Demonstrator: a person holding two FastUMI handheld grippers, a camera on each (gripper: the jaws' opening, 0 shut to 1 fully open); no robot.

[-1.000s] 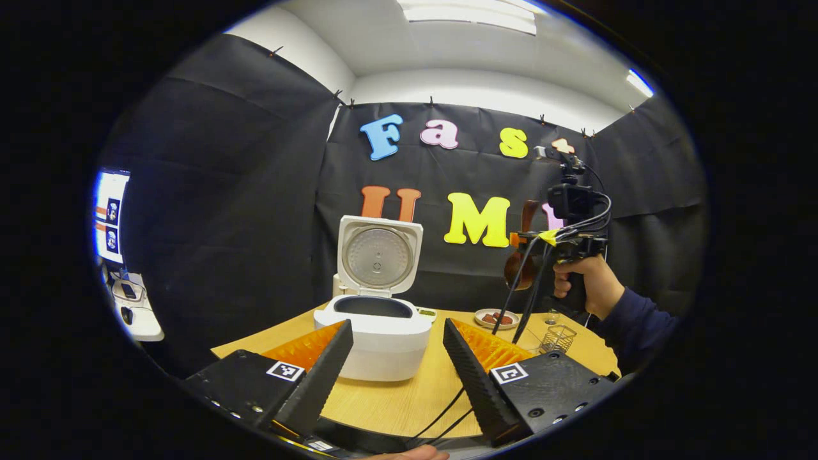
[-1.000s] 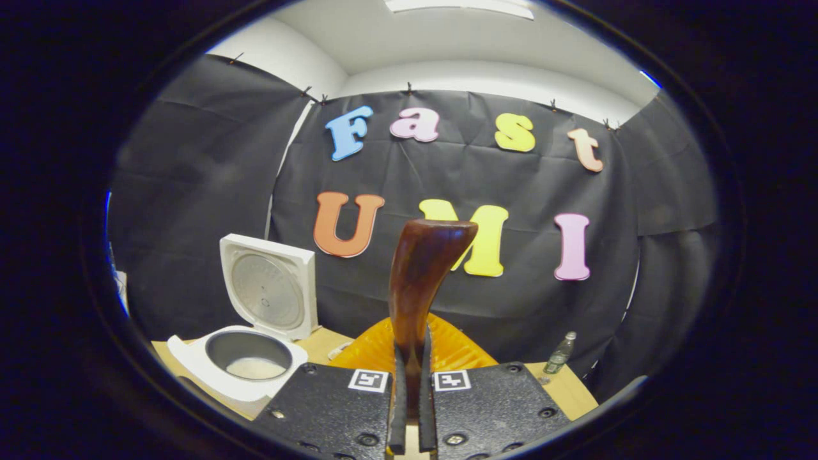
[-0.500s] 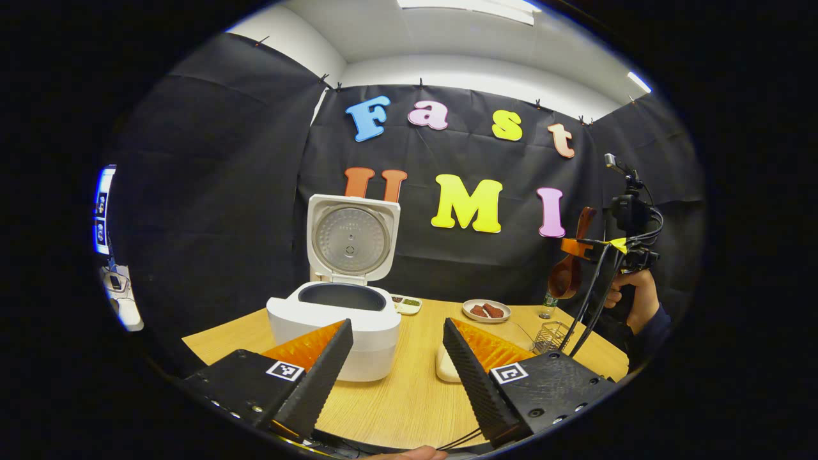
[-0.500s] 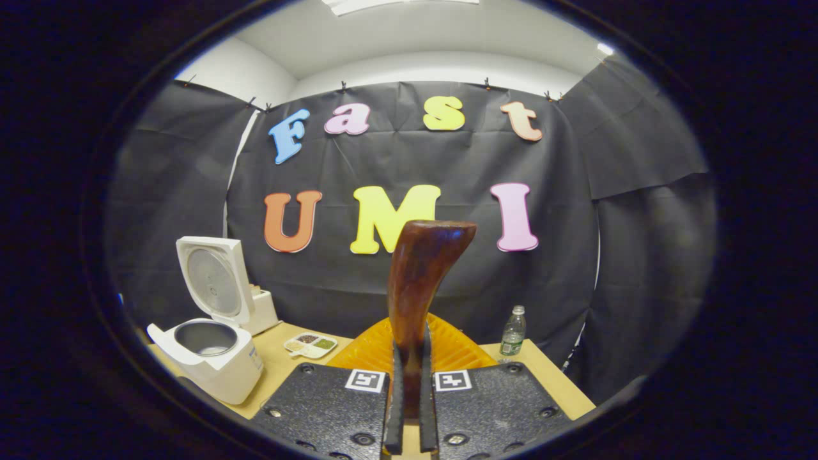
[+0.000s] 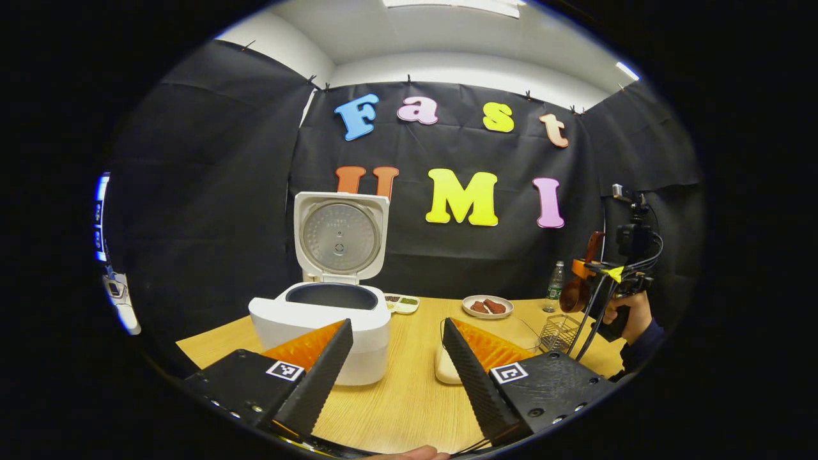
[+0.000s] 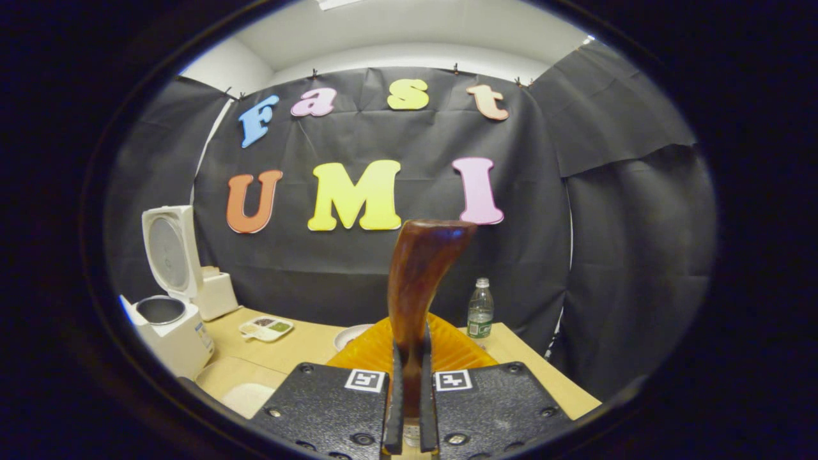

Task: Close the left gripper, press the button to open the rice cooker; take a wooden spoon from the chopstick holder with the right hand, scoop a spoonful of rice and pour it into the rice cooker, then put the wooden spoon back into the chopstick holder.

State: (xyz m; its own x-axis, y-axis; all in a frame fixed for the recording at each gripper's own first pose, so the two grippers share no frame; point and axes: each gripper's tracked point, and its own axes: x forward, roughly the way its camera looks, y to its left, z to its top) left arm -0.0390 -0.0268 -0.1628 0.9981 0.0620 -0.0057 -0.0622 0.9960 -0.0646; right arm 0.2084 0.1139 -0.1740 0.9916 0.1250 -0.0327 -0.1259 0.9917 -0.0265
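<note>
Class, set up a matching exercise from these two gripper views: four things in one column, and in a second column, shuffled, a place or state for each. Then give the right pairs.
Things:
1. rice cooker
2. wooden spoon
3. left gripper
4. bottle

States or places:
A. jaws wide apart, holding nothing
B. standing upright on the table by the back wall
C. lid raised, pot exposed
D. clamped in the right gripper

Pairs: 1-C, 2-D, 3-A, 4-B
</note>
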